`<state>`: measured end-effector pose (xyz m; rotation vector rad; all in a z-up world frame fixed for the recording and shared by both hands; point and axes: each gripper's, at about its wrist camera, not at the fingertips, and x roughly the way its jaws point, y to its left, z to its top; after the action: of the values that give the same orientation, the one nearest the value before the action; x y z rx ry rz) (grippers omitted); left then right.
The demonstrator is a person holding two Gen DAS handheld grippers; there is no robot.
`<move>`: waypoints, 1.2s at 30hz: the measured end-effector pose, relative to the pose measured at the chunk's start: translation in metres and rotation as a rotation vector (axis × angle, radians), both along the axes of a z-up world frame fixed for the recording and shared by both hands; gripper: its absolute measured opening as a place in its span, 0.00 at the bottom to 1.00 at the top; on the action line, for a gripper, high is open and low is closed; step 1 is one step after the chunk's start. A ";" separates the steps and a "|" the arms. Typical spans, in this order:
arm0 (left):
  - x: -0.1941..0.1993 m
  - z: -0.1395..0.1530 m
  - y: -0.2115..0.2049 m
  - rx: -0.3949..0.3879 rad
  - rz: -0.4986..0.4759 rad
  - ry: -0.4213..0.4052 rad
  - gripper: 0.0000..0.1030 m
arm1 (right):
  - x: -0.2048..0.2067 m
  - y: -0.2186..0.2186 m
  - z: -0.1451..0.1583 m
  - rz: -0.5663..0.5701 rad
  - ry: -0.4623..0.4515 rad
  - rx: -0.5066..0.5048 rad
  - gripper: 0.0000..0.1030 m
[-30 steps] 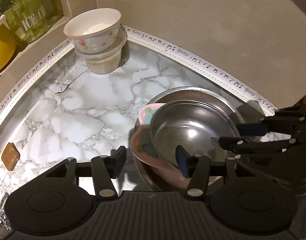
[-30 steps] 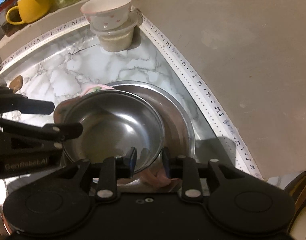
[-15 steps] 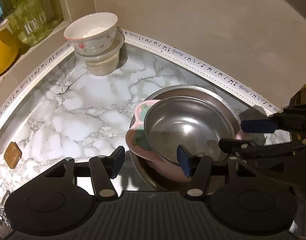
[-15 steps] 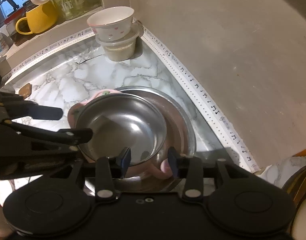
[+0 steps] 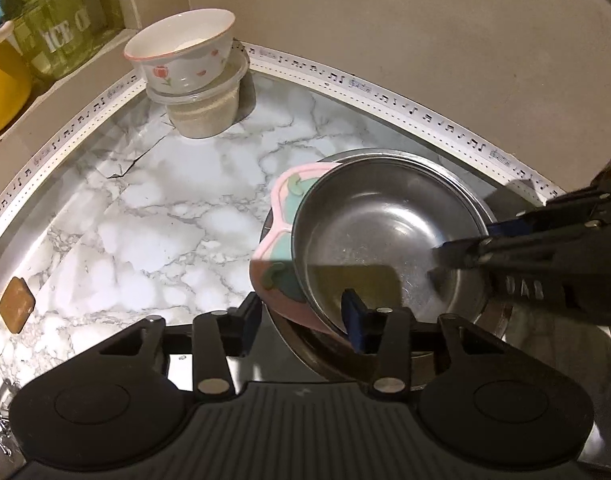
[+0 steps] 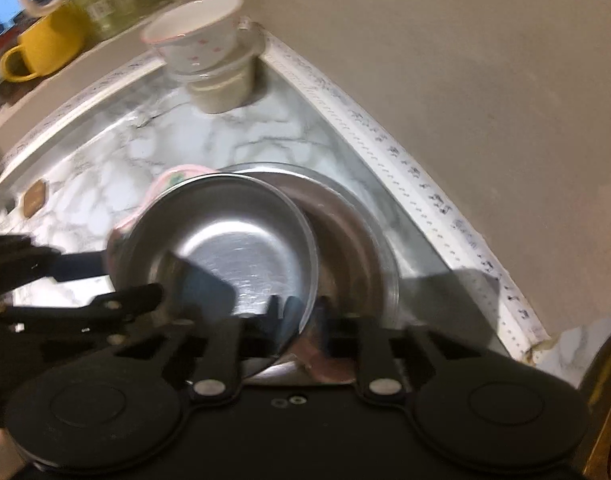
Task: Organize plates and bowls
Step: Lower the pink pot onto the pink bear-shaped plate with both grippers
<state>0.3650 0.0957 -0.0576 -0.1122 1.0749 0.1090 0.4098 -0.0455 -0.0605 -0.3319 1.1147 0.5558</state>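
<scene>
Left wrist view: the left gripper [image 5: 303,318], jaws half apart and just closing, straddles the rims of a steel bowl [image 5: 381,236] and pink plate [image 5: 279,240]. Right wrist view: the right gripper [image 6: 299,314] has just pinched the steel bowl's near rim

- We see a bare silver steel bowl [image 5: 379,236].
- We see a pink plate [image 5: 283,216] with teal and green shapes.
- We note a white ceramic bowl [image 5: 183,56], pink-rimmed, with red flowers.
- We read the countertop [image 5: 145,216] as white marble with grey veins.
- We see a white edge strip [image 5: 385,98] printed with black music notes.
- We see a yellow mug [image 6: 45,46].
</scene>
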 end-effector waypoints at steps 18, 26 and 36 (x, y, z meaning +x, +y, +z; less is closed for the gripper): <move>0.009 -0.005 0.008 -0.052 0.008 0.005 0.37 | 0.004 0.015 -0.001 0.080 -0.054 -0.128 0.13; 0.004 0.005 0.006 -0.020 0.001 -0.005 0.42 | 0.004 0.012 0.008 0.063 -0.075 -0.097 0.29; -0.008 0.023 0.008 -0.005 0.003 -0.037 0.44 | -0.008 0.000 0.029 0.060 -0.089 -0.046 0.34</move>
<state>0.3572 0.1033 -0.0350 -0.1196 1.0384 0.1063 0.4019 -0.0455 -0.0319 -0.4276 1.0353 0.5634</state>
